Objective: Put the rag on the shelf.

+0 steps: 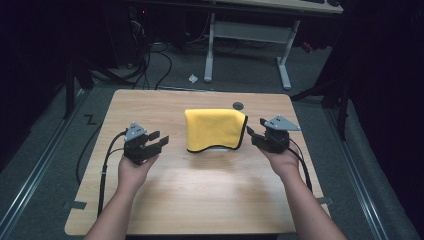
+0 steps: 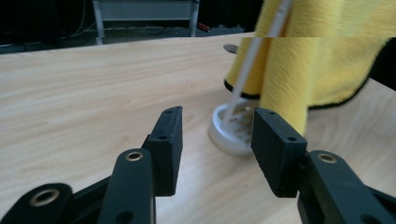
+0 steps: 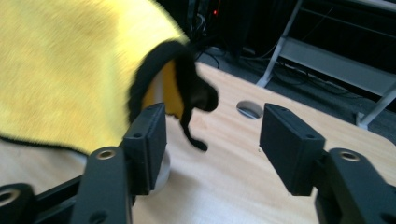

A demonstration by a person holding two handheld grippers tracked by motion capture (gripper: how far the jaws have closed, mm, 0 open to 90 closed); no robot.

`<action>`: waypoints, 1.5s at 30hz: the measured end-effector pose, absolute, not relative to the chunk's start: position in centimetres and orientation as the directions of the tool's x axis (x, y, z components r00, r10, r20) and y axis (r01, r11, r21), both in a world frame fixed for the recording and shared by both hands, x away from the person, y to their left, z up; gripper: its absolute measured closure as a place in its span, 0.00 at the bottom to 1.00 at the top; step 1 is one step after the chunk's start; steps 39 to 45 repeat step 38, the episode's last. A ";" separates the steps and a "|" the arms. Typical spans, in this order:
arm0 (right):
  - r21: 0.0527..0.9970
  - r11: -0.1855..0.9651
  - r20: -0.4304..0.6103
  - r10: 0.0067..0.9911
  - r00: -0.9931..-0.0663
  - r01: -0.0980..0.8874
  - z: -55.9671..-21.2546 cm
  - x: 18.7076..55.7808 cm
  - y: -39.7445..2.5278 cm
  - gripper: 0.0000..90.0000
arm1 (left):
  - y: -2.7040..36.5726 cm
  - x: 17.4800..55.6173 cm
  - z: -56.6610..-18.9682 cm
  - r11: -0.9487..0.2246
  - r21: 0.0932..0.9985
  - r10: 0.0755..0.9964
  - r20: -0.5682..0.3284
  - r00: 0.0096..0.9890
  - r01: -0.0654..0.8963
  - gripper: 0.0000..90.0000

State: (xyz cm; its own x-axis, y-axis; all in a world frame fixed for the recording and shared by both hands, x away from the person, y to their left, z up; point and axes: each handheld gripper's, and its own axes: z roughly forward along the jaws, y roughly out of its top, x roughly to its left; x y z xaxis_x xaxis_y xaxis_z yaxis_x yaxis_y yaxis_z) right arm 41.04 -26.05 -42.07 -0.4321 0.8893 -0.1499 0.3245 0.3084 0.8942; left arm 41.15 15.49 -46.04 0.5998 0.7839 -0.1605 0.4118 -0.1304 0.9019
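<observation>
A yellow fleecy cloth with black edging [image 1: 215, 129] hangs draped over a white stand at the middle of a light wooden table [image 1: 200, 200], with a hand-held gripper poised on either side of it; no brand, label or writing can be read on the cloth, the stand or the tools. In the high view the left gripper [image 1: 159, 141], black with a grey three-cornered plate on top and a cable trailing off the near edge, is held just above the tabletop to the left of the cloth, clear of it, its two jaws spread wide and holding nothing. The left gripper view looks between those parted jaws at the round white base of the stand [image 2: 231, 133], from which a thin white rod [image 2: 252, 56] rises at a slant under the yellow folds. The right gripper [image 1: 254, 136] sits close against the cloth's right edge, its jaws likewise wide apart and empty; whether a jaw tip brushes the fabric cannot be told. In the right gripper view the cloth's black-edged corner [image 3: 187, 93] hangs between and just beyond the jaws. A small round hole in the tabletop [image 1: 238, 105] lies behind the cloth, toward the far edge.
</observation>
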 end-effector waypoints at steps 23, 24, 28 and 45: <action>0.794 0.449 -0.145 0.794 -0.591 0.409 -51.9 30.2 -20.0 0.42 | 9.1 30.2 -52.4 -0.406 0.804 0.610 -0.114 0.784 0.434 0.52; 0.783 0.476 -0.166 0.780 -0.603 0.401 -52.2 30.1 -19.8 0.42 | 8.9 30.2 -52.4 -0.424 0.802 0.609 -0.092 0.788 0.420 0.51; 0.785 0.466 -0.150 0.783 -0.604 0.409 -52.4 30.7 -19.6 0.42 | 9.4 31.0 -52.4 -0.376 0.804 0.617 -0.154 0.772 0.461 0.51; 0.778 0.474 -0.144 0.774 -0.616 0.413 -52.7 30.9 -19.9 0.42 | 10.8 31.6 -52.5 -0.343 0.802 0.655 -0.168 0.737 0.488 0.51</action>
